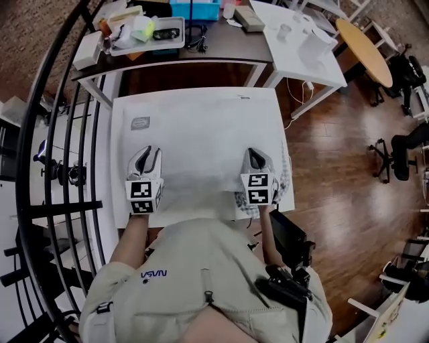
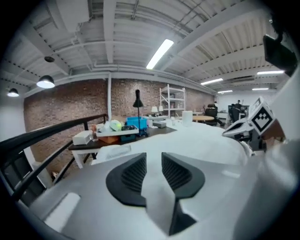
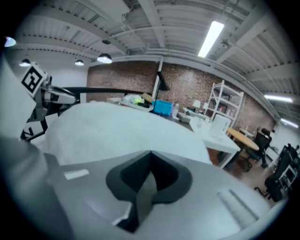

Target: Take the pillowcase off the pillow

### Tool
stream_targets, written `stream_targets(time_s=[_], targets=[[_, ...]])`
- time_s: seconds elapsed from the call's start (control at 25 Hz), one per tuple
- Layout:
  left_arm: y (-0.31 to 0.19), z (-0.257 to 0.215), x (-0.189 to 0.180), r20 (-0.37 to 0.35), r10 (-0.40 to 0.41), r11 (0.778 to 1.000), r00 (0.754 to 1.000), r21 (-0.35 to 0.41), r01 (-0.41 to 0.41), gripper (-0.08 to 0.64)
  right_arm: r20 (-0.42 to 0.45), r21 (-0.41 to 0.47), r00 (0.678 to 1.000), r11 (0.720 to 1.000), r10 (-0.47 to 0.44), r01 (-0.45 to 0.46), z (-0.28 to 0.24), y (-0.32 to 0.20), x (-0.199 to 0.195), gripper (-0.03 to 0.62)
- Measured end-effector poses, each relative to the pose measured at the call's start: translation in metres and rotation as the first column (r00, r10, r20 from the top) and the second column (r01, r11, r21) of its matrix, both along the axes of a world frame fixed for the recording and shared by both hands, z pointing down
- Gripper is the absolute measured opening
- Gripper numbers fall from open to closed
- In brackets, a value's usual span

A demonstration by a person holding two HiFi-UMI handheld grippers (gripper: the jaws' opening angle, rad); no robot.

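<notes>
A white pillowcase [image 1: 201, 151] lies spread over the white table [image 1: 124, 110] in front of me; it bulges up as a white mound [image 2: 201, 140] in the left gripper view. A chequered pillow edge [image 1: 287, 175] shows at the table's right side. My left gripper [image 1: 149, 154] [image 2: 153, 158] rests on the cloth's near left part, its jaws apart with white cloth showing in the gap. My right gripper [image 1: 255, 155] [image 3: 151, 155] sits at the near right part, shut, with a thin strip of the cloth pinched between its jaws.
Behind the table is a dark desk [image 1: 221, 53] with a cluttered tray [image 1: 144, 33] and a blue box [image 1: 194, 9]. A white table [image 1: 301, 47] and a round wooden table [image 1: 365, 47] stand at the back right. Black railing [image 1: 57, 167] runs along the left; office chairs [image 1: 402, 151] are at the right.
</notes>
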State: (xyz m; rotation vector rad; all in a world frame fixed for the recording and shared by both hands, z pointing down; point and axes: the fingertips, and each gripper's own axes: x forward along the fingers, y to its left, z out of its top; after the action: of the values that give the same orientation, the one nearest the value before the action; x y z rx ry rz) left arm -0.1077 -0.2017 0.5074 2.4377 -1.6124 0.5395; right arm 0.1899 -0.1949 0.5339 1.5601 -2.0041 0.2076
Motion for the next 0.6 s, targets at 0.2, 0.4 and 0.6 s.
stream_targets(time_s=[0.2,0.4,0.6], targets=[[0.003,0.087,0.037,0.019,0.167,0.971,0.986,-0.177,-0.161,0.087,-0.003,-0.139,1.0,0.99,-0.024,0.024,0.058,-0.009,-0.008,0.003],[0.023,0.063,0.017,-0.033,0.098,0.985,0.995,-0.136,-0.102,0.006,0.064,0.017,0.996,0.998,0.054,-0.056,0.014,0.011,0.002,0.003],[0.044,0.054,0.018,-0.107,0.115,0.98,0.988,-0.153,-0.13,0.006,0.12,-0.089,0.988,0.992,0.102,-0.091,0.039,0.025,0.003,0.003]])
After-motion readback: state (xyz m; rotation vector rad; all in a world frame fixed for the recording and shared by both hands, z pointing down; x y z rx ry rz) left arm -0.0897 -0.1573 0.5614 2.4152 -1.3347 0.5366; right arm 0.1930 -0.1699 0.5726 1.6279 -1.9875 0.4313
